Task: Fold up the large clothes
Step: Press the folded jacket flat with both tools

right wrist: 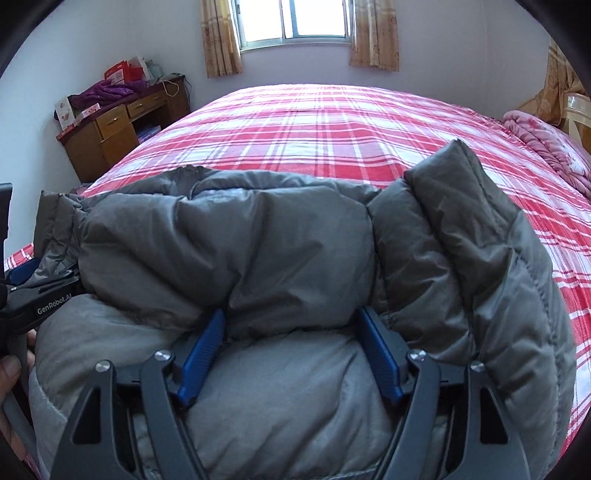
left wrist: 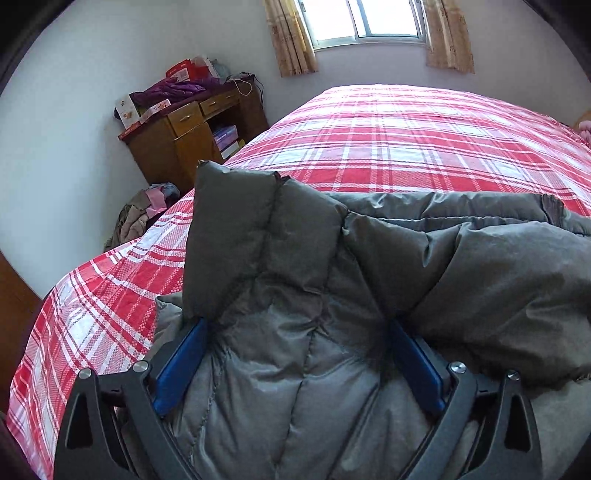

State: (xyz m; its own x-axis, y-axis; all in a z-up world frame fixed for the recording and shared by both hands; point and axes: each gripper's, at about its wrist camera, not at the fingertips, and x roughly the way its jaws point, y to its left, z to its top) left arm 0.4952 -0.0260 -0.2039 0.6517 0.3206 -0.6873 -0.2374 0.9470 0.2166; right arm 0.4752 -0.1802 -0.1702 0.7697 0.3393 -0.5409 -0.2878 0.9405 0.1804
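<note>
A grey puffy down jacket (left wrist: 314,266) lies bunched on the near side of a bed with a red and white plaid cover (left wrist: 388,133). My left gripper (left wrist: 297,325) holds a thick fold of the jacket between its blue pads (left wrist: 177,369), jaws wide around the padding. A corner of the jacket stands up beyond the left pad. My right gripper (right wrist: 291,317) grips another thick fold of the same jacket (right wrist: 258,240) between its blue pads (right wrist: 201,354). The left gripper's body (right wrist: 40,299) shows at the left edge of the right wrist view.
The plaid bed (right wrist: 332,125) stretches ahead to a wall with a curtained window (right wrist: 295,22). A cluttered wooden desk (left wrist: 192,125) stands at the back left, with a clothes pile (left wrist: 144,214) on the floor beside it. A pink blanket (right wrist: 546,144) lies at the bed's right edge.
</note>
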